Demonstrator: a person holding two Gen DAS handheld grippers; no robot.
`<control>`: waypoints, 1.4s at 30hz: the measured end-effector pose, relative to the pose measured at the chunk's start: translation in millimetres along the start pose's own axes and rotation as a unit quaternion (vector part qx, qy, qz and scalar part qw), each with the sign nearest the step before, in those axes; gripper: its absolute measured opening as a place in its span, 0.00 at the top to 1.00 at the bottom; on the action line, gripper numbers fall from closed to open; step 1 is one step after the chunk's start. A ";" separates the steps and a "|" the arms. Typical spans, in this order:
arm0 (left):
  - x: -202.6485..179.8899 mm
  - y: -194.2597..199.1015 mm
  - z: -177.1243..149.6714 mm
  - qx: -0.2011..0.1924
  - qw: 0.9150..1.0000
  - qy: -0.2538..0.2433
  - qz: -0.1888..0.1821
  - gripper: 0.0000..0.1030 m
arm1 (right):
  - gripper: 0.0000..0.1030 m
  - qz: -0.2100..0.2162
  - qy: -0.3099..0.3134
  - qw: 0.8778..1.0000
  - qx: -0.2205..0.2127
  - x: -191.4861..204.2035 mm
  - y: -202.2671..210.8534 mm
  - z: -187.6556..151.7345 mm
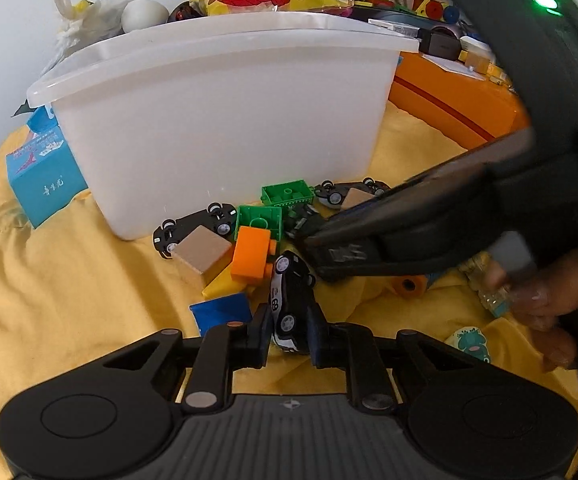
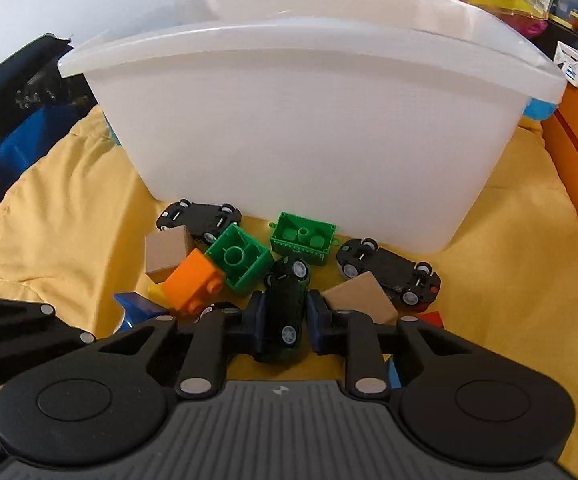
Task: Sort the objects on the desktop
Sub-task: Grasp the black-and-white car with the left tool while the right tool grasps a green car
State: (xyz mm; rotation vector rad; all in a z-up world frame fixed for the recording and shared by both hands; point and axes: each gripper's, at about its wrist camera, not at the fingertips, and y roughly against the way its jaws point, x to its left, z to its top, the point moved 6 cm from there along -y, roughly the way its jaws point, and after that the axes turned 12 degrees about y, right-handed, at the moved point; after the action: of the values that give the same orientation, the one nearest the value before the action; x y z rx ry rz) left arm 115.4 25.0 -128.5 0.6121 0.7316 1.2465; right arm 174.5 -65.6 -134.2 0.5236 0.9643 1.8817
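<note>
Left gripper (image 1: pixel 287 330): fingers clamped on a black-and-white toy car (image 1: pixel 287 304), nose-up at the near edge of the toy pile. Right gripper (image 2: pixel 282 326): fingers closed on a dark green toy car (image 2: pixel 287 304) lying amid the green bricks (image 2: pixel 241 259). Both cars rest low on the yellow cloth (image 2: pixel 69 216), just before the white plastic bin (image 2: pixel 309 128). Step in hand: the grasp. Next, I judge: lift both clear of the bin's rim (image 2: pixel 313 26) and release inside.
</note>
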 end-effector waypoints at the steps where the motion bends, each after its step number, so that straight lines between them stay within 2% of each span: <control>1: -0.3 -0.7 0.1 0.001 1.000 0.001 -0.001 0.77 | 0.80 -0.003 0.006 1.000 -0.001 -1.7 3.8 -2.7; 7: -8.9 -13.2 2.7 0.010 1.000 -0.009 0.001 0.76 | 0.80 -0.031 0.038 0.998 -0.037 -12.4 56.8 -26.4; 9: -10.2 -17.9 2.9 0.011 1.000 -0.009 0.001 0.77 | 0.80 -0.026 0.038 0.998 -0.045 -15.7 74.9 -37.6; 13: -17.0 -8.2 -1.9 0.004 1.000 -0.024 -0.001 0.78 | 0.80 -0.018 0.021 0.999 -0.045 -19.2 95.7 -58.9; 16: -19.9 7.7 -13.7 0.004 0.998 -0.064 0.015 0.78 | 0.80 -0.019 0.024 0.999 -0.035 -18.3 102.3 -68.9; 18: -20.4 19.7 -25.1 0.005 0.994 -0.103 0.037 0.78 | 0.80 -0.030 0.044 0.998 -0.028 -15.0 105.6 -75.2; 20: -22.0 31.8 -39.8 0.007 0.987 -0.151 0.062 0.78 | 0.80 -0.041 0.073 0.996 -0.021 -9.3 107.9 -83.3; 23: -23.7 43.2 -58.1 0.017 0.977 -0.195 0.088 0.78 | 0.80 -0.052 0.130 0.990 -0.008 3.4 109.4 -96.0; 25: -28.2 46.5 -67.5 0.015 0.970 -0.220 0.100 0.78 | 0.80 -0.044 0.160 0.986 0.001 13.5 108.5 -102.1; 27: -36.1 49.0 -74.2 0.016 0.966 -0.237 0.096 0.77 | 0.80 -0.051 0.189 0.980 0.013 21.7 105.7 -106.3; 29: -47.1 52.7 -82.3 0.017 0.963 -0.255 0.082 0.67 | 0.80 -0.068 0.226 0.972 0.022 30.1 101.7 -109.6; 32: -59.5 59.1 -94.2 0.012 0.958 -0.277 0.069 0.63 | 0.79 -0.083 0.283 0.955 0.021 44.9 100.8 -113.7; 34: -61.9 64.0 -96.9 0.011 0.962 -0.269 0.056 0.63 | 0.79 -0.071 0.300 0.951 0.022 53.8 101.7 -116.2; 37: -58.4 69.9 -94.3 0.015 0.973 -0.228 0.025 0.61 | 0.69 -0.022 0.290 0.957 0.017 63.5 106.3 -118.7; 42: -46.3 79.5 -82.7 0.010 0.989 -0.148 0.002 0.60 | 0.68 0.009 0.250 0.968 0.017 63.6 112.6 -116.8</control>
State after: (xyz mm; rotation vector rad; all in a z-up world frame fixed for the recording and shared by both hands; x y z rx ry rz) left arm -4.5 -1.1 -113.0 0.7949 0.4943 1.1217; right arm 2.4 -86.6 -117.0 0.0699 1.3188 2.0614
